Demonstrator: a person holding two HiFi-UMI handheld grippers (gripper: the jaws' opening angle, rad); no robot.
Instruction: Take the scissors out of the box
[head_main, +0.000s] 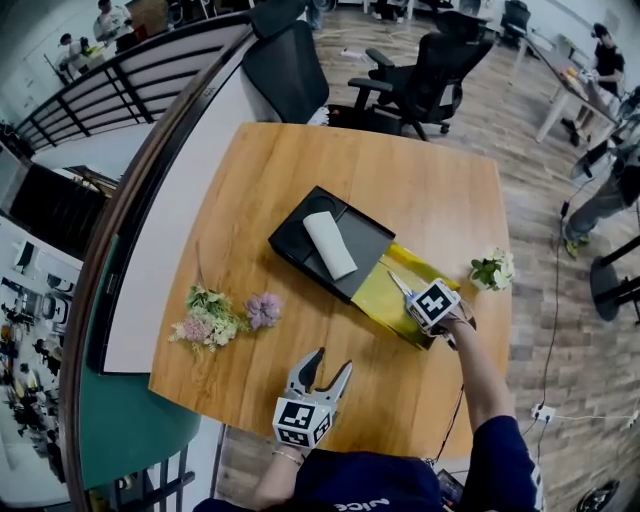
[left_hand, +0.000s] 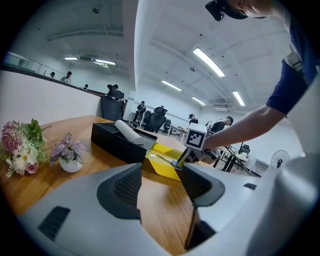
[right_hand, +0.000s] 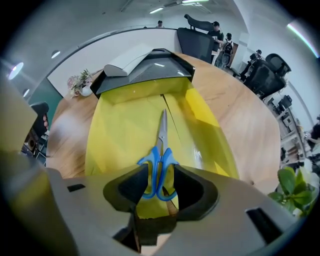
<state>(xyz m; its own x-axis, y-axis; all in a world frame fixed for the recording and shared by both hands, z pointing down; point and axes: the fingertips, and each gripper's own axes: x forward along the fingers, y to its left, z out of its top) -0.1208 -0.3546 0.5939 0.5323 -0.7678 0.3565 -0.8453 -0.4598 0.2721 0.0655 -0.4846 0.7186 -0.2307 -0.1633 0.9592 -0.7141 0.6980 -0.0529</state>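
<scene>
The scissors (right_hand: 162, 131) have blue handles and lie lengthwise in the open yellow box (right_hand: 125, 130), blades pointing toward the black box part (right_hand: 150, 75). My right gripper (right_hand: 161, 175) points steeply down over the near end, its pads against both handle loops. From the head view it (head_main: 397, 283) reaches into the yellow box (head_main: 375, 295) at the table's right. A white roll (head_main: 330, 245) lies on the black tray (head_main: 295, 235). My left gripper (head_main: 332, 362) hovers open over the bare wood near the front edge, holding nothing; its own view (left_hand: 162, 182) faces the box.
A flower bunch (head_main: 208, 320) and a small purple plant (head_main: 264, 309) sit at the table's left. A potted white-flowered plant (head_main: 493, 270) stands at the right edge, close to my right arm. Office chairs (head_main: 420, 70) stand beyond the wooden table (head_main: 420, 190).
</scene>
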